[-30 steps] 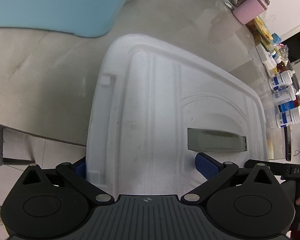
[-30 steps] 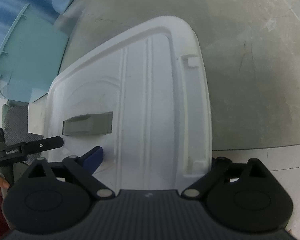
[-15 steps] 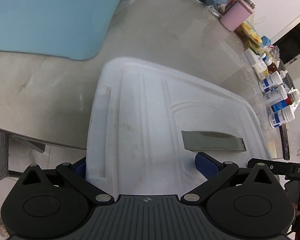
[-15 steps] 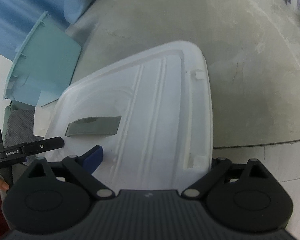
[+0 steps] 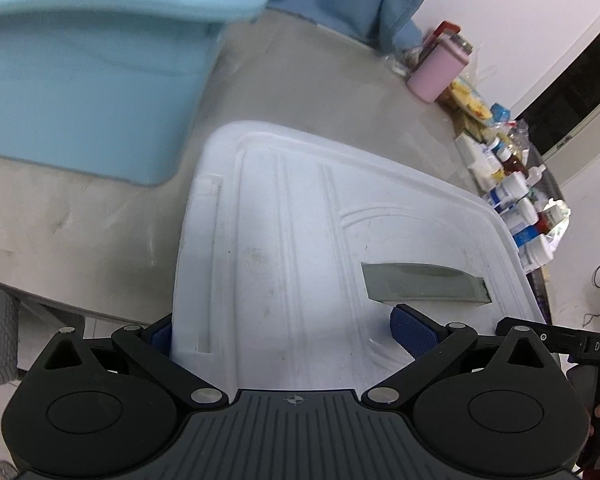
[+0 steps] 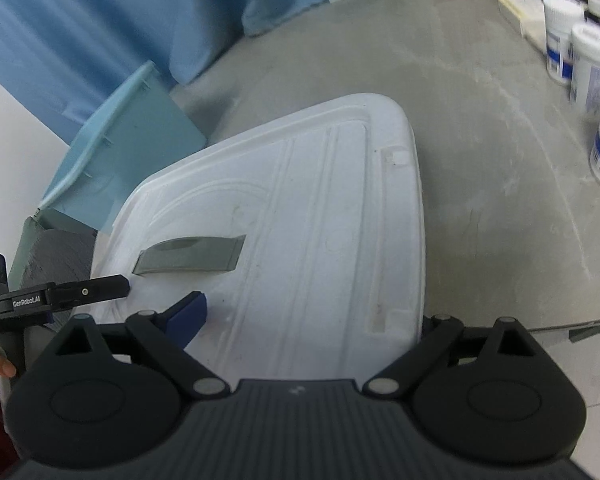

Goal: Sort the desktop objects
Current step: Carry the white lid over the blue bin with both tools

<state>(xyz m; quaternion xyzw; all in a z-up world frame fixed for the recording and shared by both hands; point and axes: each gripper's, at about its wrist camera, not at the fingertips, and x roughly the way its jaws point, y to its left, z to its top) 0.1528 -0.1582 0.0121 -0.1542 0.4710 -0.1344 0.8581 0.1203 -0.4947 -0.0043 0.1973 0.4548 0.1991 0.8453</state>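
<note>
Tongs (image 5: 288, 332) grip ribbed white plastic lid (image 5: 300, 248).

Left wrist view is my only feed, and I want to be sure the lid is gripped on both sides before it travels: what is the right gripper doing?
Observer: The right gripper straddles the near right edge of the white lid. One blue pad lies on top and the other finger sits just outside the rim.
Operator: Is there any gap between that edge and the bottles?
Observer: Yes. A stretch of bare grey table separates the lid from the white blue-labelled bottles.
Operator: And the blue bin?
Observer: The light blue bin stands beyond the lid's far left corner, with small ribs showing under its rim. I cannot tell whether it touches the lid.
</note>
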